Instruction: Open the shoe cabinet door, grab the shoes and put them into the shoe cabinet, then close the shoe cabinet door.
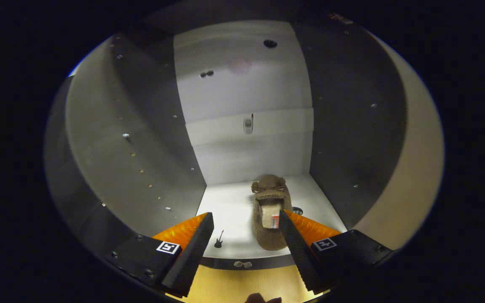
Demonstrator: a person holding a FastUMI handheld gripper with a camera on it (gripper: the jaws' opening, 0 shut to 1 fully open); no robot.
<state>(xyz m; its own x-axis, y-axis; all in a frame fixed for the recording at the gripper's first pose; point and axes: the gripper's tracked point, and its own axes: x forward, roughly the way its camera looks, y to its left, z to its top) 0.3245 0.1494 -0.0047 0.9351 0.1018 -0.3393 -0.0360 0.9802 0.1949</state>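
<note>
Gripper view: The gripper (246, 223) faces into the open shoe cabinet (141, 139). Its two fingers are spread wide apart and press on nothing.

The shoe (270, 214), a brown fuzzy slipper with an animal face at the toe, lies on the pale cabinet floor (230, 210), toe toward the back wall (246, 84). It sits between the fingers but close to the right one; the right fingertip overlaps its heel-side edge in the picture, and whether they touch cannot be told. A folded light insert with a small red-and-blue tag shows inside the slipper's opening.

A small dark guitar-shaped mark (219, 239) lies on the cabinet floor near the left finger. A small metal fitting (248, 125) is fixed on a horizontal band across the back wall. Rows of small studs run along the grey left side panel. A yellow wood-grain surface (242, 286) lies below the cabinet's front edge.
</note>
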